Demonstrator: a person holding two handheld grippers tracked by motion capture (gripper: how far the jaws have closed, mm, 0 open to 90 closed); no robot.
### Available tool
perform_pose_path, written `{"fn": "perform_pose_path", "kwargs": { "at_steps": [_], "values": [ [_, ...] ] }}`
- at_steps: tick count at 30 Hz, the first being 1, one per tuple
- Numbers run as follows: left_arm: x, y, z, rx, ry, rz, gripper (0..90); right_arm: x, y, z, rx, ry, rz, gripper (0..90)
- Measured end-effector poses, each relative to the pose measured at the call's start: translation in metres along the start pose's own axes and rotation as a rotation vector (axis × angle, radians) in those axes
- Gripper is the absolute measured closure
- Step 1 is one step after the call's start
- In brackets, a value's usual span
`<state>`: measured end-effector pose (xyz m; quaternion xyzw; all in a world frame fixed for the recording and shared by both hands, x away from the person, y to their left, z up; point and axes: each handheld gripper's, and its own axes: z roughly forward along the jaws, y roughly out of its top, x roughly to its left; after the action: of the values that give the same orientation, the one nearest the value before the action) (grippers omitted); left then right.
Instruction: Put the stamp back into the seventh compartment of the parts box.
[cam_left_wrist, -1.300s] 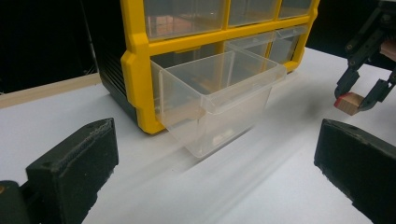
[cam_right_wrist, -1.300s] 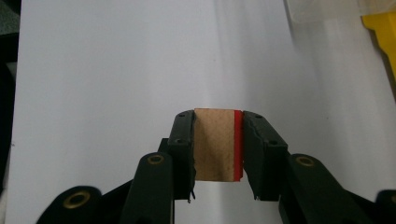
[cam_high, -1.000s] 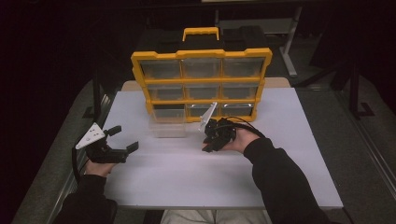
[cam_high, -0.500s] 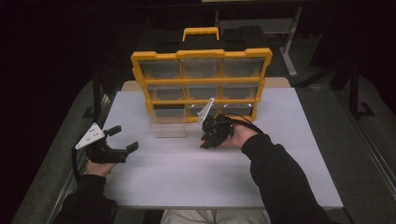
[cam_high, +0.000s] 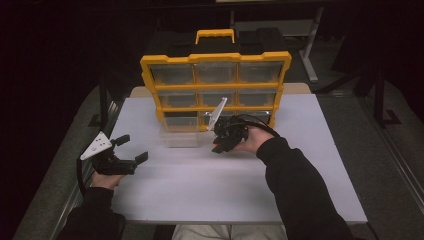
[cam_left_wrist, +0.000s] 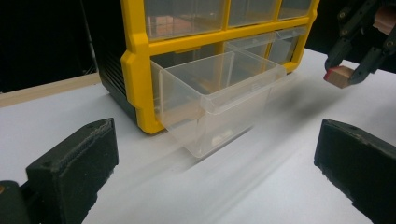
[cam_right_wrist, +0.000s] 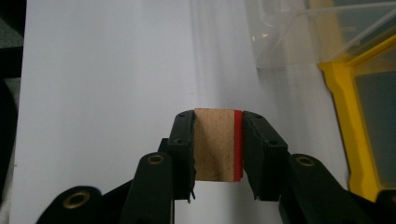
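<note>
The right gripper (cam_right_wrist: 215, 149), jaws clamped on the wooden block (cam_right_wrist: 217, 143), has edged nearer the pulled-out drawer (cam_left_wrist: 219, 100), ready to drop it in; the left gripper's (cam_high: 131, 148) jaws stand apart.

Yellow organizer (cam_high: 150, 80), clear drawer (cam_left_wrist: 219, 100), red-edged tan block (cam_right_wrist: 218, 144)

high: above, looking forward-down | gripper views: low, close | shared: yellow organizer (cam_high: 216, 95) (cam_left_wrist: 135, 74)

1. One yellow organiser cabinet (cam_high: 216, 90), at upper centre of the high view.
2. Nine clear drawers in it, three rows of three; one pulled-out drawer (cam_left_wrist: 215, 100).
3. One wooden block (cam_right_wrist: 218, 143).
4. Two grippers: left gripper (cam_high: 131, 148), right gripper (cam_high: 220, 144).
5. One white desk (cam_high: 200, 190).
</note>
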<state>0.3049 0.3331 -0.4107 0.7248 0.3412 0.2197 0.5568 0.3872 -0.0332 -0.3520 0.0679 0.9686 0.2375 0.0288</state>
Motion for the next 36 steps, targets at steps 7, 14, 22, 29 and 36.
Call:
{"fn": "perform_pose_path", "kwargs": {
  "at_steps": [7, 14, 22, 29, 36],
  "values": [
    [0.000, 0.000, 0.000, -0.001, -0.001, 0.000, 0.0, -0.005, 0.005, -0.006, -0.007, -0.013, -0.002, 64.7],
    [0.000, 0.000, 0.000, -0.002, -0.002, 0.000, 0.0, -0.009, 0.012, -0.010, -0.012, -0.015, -0.003, 64.7],
    [0.000, 0.000, -0.001, -0.003, -0.004, -0.002, 0.0, -0.016, 0.018, -0.016, -0.020, -0.027, 0.001, 64.8],
    [0.000, 0.000, 0.000, -0.004, -0.005, -0.003, 0.0, -0.021, 0.024, -0.024, -0.030, -0.043, 0.000, 64.8],
    [-0.001, 0.000, 0.000, -0.004, -0.006, -0.003, 0.0, -0.025, 0.031, -0.030, -0.038, -0.059, -0.005, 64.8]
  ]
}}
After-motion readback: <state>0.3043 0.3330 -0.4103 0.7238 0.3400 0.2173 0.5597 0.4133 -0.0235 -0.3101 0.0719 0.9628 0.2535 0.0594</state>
